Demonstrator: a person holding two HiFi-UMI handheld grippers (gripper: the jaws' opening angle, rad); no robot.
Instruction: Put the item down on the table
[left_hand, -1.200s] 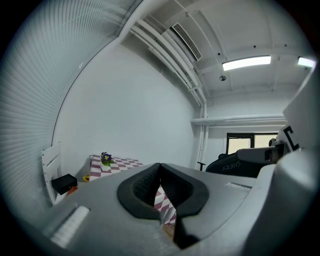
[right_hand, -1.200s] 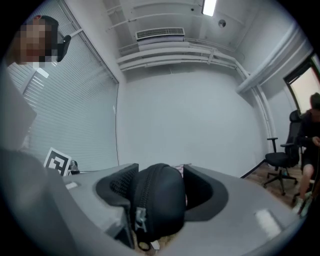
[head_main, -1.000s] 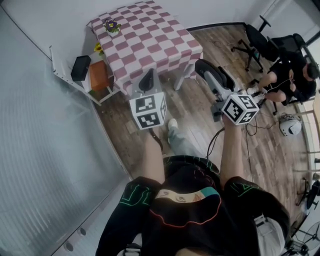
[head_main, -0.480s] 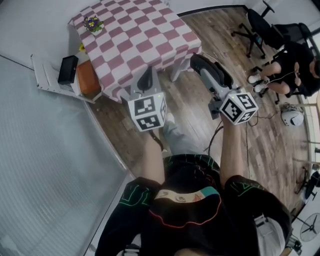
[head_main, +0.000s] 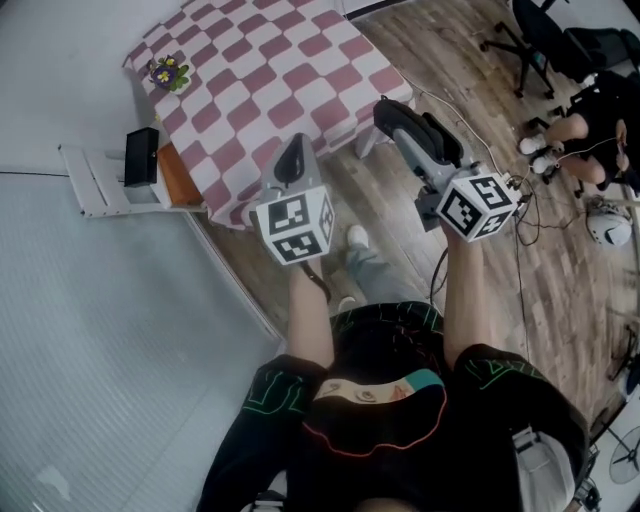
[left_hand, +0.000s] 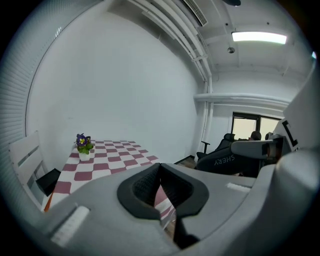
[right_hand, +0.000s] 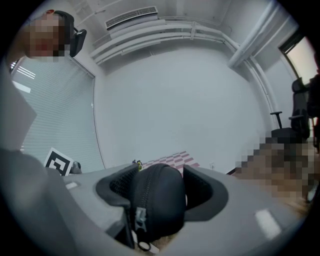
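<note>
The table (head_main: 262, 68) wears a red-and-white checked cloth, and a small potted flower (head_main: 166, 72) stands at its far left corner. My right gripper (head_main: 393, 112) hangs over the wooden floor just off the table's near right corner. It is shut on a black zipped case (right_hand: 156, 199), whose zip pull dangles below the jaws. My left gripper (head_main: 292, 160) hovers at the table's near edge with its jaws shut and nothing between them. In the left gripper view the checked table (left_hand: 107, 155) and the flower (left_hand: 83, 144) lie ahead.
A white shelf with a black box (head_main: 141, 157) and an orange item (head_main: 173, 171) stands left of the table. Office chairs (head_main: 545, 42), a seated person (head_main: 592, 108), a white helmet (head_main: 610, 224) and cables (head_main: 520, 270) are on the wooden floor at right. A frosted wall runs along the left.
The table has shifted left and closer in the head view. Both grippers have come nearer to its near edge. The right one still holds the case.
</note>
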